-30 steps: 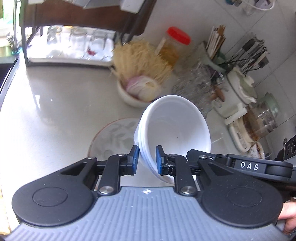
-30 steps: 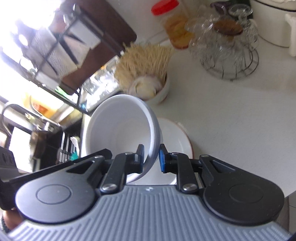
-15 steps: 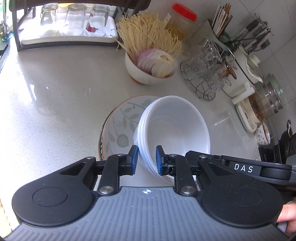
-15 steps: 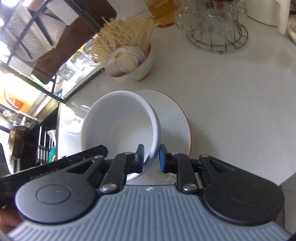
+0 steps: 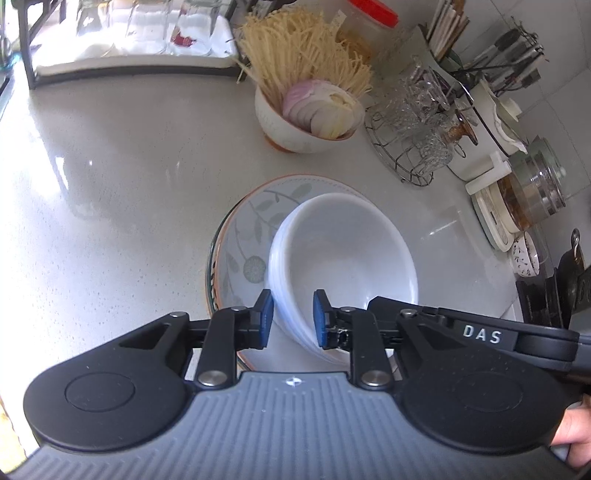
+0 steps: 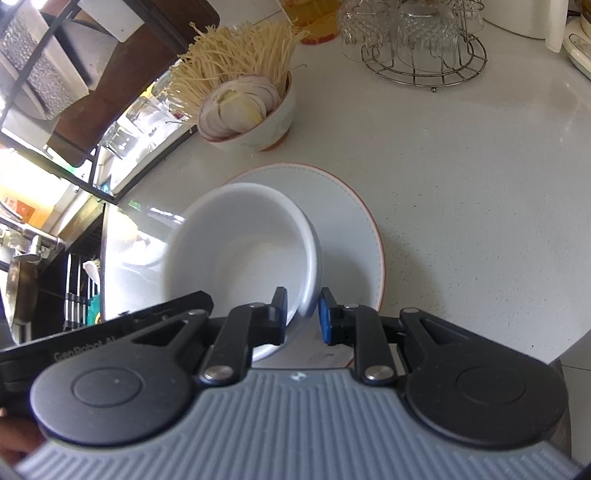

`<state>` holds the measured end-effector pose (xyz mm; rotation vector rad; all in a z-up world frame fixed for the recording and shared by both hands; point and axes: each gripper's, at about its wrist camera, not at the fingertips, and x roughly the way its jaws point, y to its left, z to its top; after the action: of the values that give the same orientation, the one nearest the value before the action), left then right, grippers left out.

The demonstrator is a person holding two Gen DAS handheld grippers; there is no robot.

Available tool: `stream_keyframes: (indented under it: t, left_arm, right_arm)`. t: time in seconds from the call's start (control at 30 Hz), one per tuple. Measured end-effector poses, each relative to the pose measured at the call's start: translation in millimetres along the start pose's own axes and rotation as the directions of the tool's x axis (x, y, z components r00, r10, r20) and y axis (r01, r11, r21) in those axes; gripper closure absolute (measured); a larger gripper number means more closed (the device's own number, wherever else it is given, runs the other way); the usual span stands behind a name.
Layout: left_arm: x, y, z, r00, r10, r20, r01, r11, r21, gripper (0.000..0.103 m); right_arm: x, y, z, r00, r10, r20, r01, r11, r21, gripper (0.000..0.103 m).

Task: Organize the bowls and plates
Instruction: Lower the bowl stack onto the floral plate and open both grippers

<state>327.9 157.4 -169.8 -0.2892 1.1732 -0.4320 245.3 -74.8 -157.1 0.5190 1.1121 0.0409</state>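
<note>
Stack of white ceramic bowls point(image 5: 343, 258) on leaf-patterned plate point(image 5: 255, 229): my left fingers point(image 5: 291, 314) are opening off the rim, right fingers point(image 6: 303, 312) pinch narrowly, risking a one-sided tip.

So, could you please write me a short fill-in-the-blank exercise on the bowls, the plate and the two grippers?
1. The stack of white bowls sits on a plate patterned with ____.
2. The bowl behind the plate holds thin noodles and sliced ____.
3. The left gripper, jaws opening, straddles the stack's ____.
4. The glass cups stand upside down on a ____ rack.

Missing words: leaves; onion; rim; wire
</note>
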Motion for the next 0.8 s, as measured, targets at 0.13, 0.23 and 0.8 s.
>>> stream_keyframes:
  t: [0.13, 0.23, 0.8]
  left_arm:
    - [-8, -1, -1, 1.0, 0.02, 0.017, -0.02, 1.0, 0.004, 0.054]
    - [-17, -5, -2, 0.999, 0.028, 0.036, -0.029, 0.999, 0.027, 0.054]
    - [-97, -59, -17, 0.971, 0.059, 0.23, -0.087, 0.989, 0.116, 0.054]
  right_arm:
    - [-8, 2, 0, 0.999, -0.001, 0.035, 0.001, 1.0, 0.006, 0.081]
    - [-15, 3, -1, 0.999, 0.002, 0.053, -0.002, 1.0, 0.009, 0.081]
    - [-89, 2, -5, 0.964, 0.049, 0.261, -0.029, 0.996, -0.081, 0.081]
